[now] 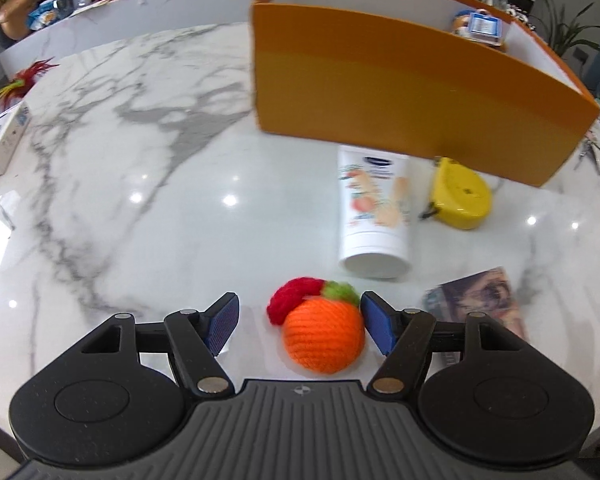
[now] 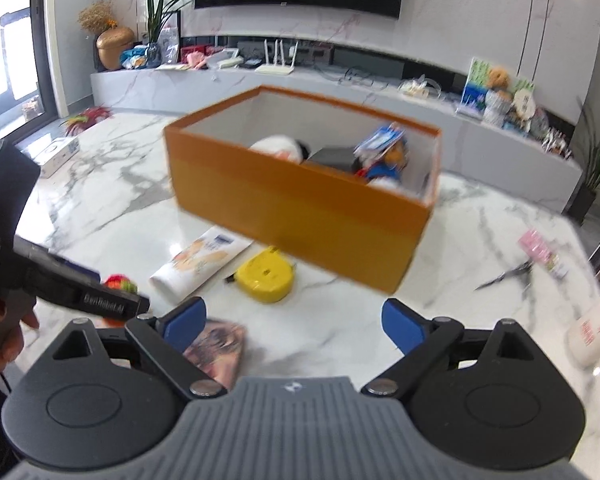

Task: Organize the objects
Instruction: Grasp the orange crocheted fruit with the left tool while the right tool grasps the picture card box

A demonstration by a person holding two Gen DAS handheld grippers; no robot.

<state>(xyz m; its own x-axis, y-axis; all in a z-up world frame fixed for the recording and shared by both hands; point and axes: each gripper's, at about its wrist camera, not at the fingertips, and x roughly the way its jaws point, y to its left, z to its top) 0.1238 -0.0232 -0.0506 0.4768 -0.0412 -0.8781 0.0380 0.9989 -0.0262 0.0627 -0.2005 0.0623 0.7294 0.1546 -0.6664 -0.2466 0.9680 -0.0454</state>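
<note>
The left tongs (image 1: 300, 322) are spread around a knitted orange ball (image 1: 323, 338) on the marble bench (image 1: 140, 184) — its right pad touches the yarn, the left stands apart. The right tongs (image 2: 294, 326) gape wide, pinching nothing, above a booklet (image 2: 220, 350). Beyond lie a white tube (image 1: 374, 216) and a yellow tape measure (image 1: 460, 194), just before the orange box (image 1: 400, 92).

An orange knitted ball (image 1: 323, 335) with a green tuft and red yarn piece lies on the marble; beyond it a white lotion tube (image 1: 375, 214) lies flat, cap nearest, beside a yellow tape measure (image 1: 462, 194), both before the open orange box (image 1: 400, 92) holding toys
</note>
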